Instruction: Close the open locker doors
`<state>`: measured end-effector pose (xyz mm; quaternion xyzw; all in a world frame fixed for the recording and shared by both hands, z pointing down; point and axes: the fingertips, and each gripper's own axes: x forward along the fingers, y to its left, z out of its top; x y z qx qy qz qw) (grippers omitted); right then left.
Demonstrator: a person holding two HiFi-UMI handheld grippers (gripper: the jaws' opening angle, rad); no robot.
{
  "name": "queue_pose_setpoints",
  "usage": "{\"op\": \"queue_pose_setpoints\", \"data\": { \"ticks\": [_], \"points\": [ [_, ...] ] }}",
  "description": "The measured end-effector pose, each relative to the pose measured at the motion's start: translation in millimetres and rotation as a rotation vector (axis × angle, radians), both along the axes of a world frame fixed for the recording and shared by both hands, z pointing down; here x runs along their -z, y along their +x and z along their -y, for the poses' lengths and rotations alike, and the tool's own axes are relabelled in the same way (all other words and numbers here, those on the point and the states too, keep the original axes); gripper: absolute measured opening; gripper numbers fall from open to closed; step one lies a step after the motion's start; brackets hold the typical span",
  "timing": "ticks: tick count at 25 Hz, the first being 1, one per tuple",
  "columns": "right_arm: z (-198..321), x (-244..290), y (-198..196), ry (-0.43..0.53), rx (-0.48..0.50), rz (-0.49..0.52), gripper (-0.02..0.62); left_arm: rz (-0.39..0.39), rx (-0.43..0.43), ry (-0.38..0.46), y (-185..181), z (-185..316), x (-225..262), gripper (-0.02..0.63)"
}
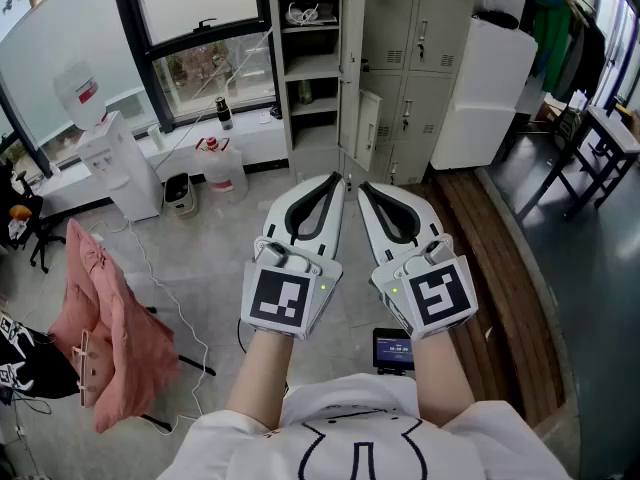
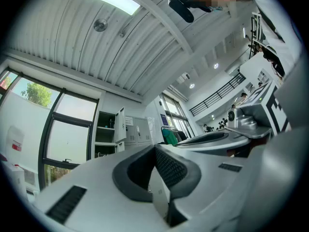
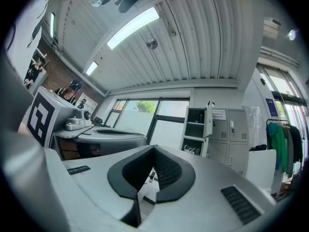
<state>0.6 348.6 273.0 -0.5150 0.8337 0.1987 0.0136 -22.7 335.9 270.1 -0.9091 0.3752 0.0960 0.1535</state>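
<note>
Firstly, head view, step: approach. Neither hand-held gripper had reached the locker [image 1: 310, 68], so no door looked closed yet.
Head view, doors: a tall upper door [image 1: 351, 33] and a small lower door [image 1: 368, 128] stood ajar at the far end of the floor, well apart from both tools.
Head view, next move: probably walking closer, then pushing a door's outer face flat.
Head view, hand-held grippers: the left hand-held gripper [image 1: 337, 179] and the right hand-held gripper [image 1: 362, 186] were held side by side, pointing at the locker.
Left gripper view: the left hand-held gripper [image 2: 154, 148] had its tips together, nothing between them; the upper door [image 2: 120, 124] showed far ahead.
Right gripper view: the right hand-held gripper [image 3: 153, 148] was likewise closed and empty, the upper door [image 3: 210, 119] distant.
</note>
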Motion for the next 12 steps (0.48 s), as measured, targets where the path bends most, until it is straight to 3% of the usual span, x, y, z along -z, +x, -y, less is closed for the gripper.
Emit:
{"op": "queue_pose_setpoints", "data": {
  "ticks": [12],
  "points": [
    [1.9, -4.1, 31.8, 0.004, 0.029, -0.066, 0.026, 0.014, 0.028, -0.001, 23.6, 4.1, -2.2, 0.011]
  ]
}}
